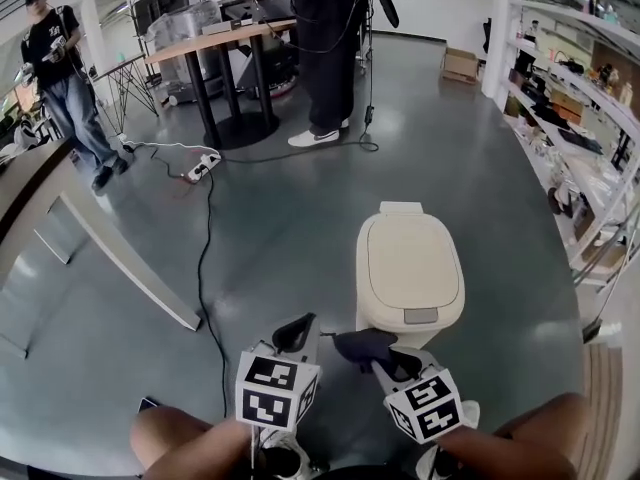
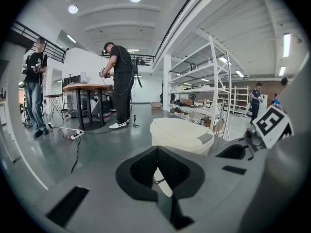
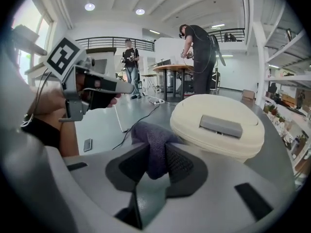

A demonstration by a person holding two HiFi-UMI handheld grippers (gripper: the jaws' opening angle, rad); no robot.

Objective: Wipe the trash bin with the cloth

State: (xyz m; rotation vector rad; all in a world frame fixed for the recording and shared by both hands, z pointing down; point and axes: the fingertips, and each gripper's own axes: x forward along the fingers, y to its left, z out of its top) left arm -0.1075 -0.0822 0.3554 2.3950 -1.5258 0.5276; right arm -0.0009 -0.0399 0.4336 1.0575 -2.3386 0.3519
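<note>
A cream trash bin (image 1: 410,278) with a closed lid and a grey pedal tab stands on the grey floor just ahead of me. My right gripper (image 1: 372,351) is shut on a dark purple-grey cloth (image 1: 360,345), held close to the bin's near left side, not touching it. In the right gripper view the cloth (image 3: 153,142) bunches up between the jaws of the right gripper (image 3: 154,161), with the bin (image 3: 218,125) right behind. My left gripper (image 1: 297,332) hangs beside it, left of the bin, holding nothing. In the left gripper view, the left gripper (image 2: 158,171) has its jaws together and the bin (image 2: 180,132) lies ahead.
A black cable (image 1: 205,258) runs over the floor to a power strip (image 1: 203,165). A white slanted table leg (image 1: 120,258) is at left. A person (image 1: 325,58) stands at a round table behind; another person (image 1: 65,88) stands far left. Shelving (image 1: 580,118) lines the right.
</note>
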